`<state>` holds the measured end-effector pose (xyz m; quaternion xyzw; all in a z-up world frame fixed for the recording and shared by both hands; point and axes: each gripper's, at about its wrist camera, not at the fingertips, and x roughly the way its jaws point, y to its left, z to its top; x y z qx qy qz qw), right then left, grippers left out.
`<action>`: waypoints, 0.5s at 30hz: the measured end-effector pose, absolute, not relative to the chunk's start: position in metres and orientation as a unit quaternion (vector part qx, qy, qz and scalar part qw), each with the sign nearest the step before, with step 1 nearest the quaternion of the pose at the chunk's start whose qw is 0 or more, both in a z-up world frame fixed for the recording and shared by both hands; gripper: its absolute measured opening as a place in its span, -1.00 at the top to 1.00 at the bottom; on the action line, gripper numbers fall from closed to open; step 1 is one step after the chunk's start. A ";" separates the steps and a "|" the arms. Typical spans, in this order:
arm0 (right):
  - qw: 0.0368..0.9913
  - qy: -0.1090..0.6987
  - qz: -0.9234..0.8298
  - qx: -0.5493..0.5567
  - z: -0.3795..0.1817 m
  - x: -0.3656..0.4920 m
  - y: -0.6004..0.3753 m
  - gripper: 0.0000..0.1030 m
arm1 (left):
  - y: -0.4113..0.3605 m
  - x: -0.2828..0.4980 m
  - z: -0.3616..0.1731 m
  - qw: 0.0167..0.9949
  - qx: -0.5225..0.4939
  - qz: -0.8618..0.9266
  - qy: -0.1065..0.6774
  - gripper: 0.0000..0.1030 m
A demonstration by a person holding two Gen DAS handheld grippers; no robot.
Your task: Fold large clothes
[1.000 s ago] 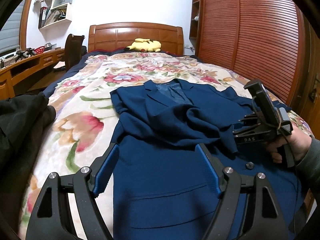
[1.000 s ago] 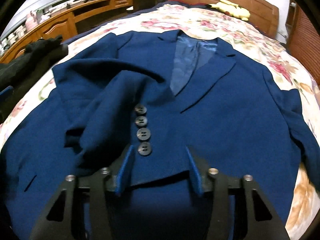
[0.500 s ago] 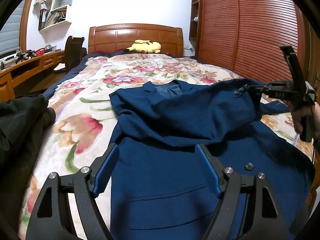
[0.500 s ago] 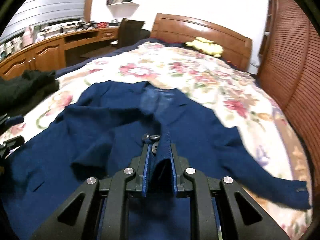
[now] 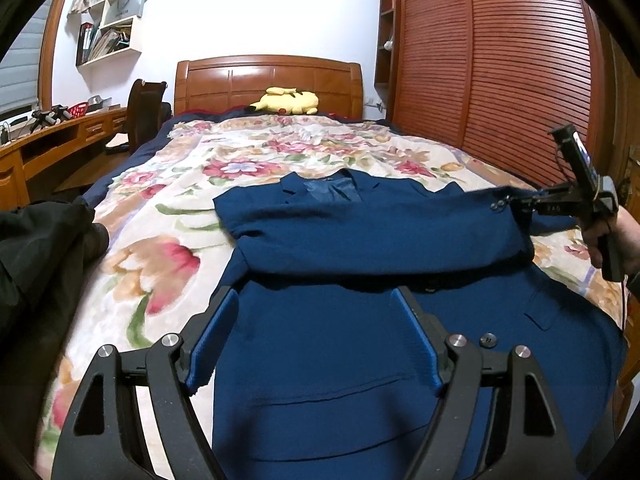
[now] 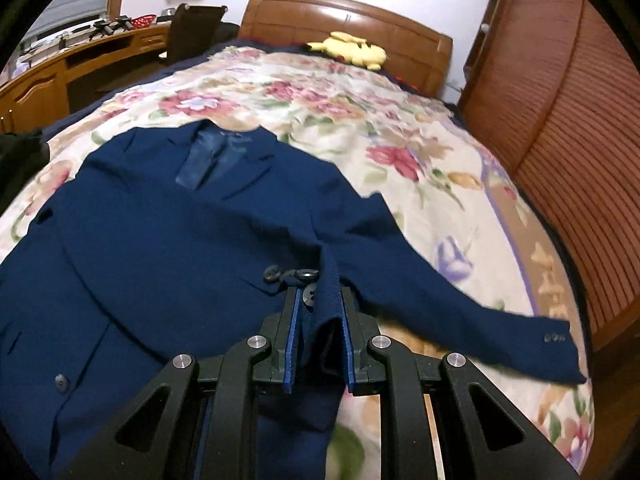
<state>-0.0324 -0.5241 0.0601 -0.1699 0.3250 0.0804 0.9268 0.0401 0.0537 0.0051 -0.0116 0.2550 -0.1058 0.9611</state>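
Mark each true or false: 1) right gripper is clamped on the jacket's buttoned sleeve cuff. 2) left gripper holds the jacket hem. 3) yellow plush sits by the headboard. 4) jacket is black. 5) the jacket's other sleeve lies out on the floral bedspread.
1) True. The right gripper is shut on the sleeve cuff of the jacket, beside its buttons, and holds it up off the jacket.
2) False. The left gripper is open above the jacket and grips nothing.
3) True. The yellow plush lies by the headboard.
4) False. It is dark blue.
5) True. The other sleeve lies stretched across the bedspread.
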 end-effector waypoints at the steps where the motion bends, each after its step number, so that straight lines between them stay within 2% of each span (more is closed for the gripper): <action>1: 0.929 0.323 0.075 -0.166 0.063 -0.036 -0.525 0.65 | 0.053 0.040 0.006 0.961 -0.012 -0.107 0.254 -0.53; 3: 0.933 0.316 0.062 -0.160 0.065 -0.037 -0.528 0.63 | 0.052 0.040 0.007 0.962 -0.012 -0.107 0.252 -0.55; 5: 0.935 0.314 0.056 -0.152 0.064 -0.037 -0.528 0.48 | 0.051 0.040 0.008 0.963 -0.012 -0.107 0.248 -0.62; 8: 0.938 0.304 0.072 -0.147 0.063 -0.043 -0.526 0.20 | 0.045 0.041 0.009 0.962 -0.013 -0.120 0.245 -0.82; 10: 0.941 0.298 0.073 -0.146 0.059 -0.051 -0.525 -0.05 | 0.040 0.040 0.011 0.962 -0.015 -0.128 0.239 -0.97; 15: 0.936 0.305 0.090 -0.152 0.043 -0.065 -0.521 -0.12 | 0.026 0.039 0.015 0.964 -0.010 -0.137 0.226 -0.99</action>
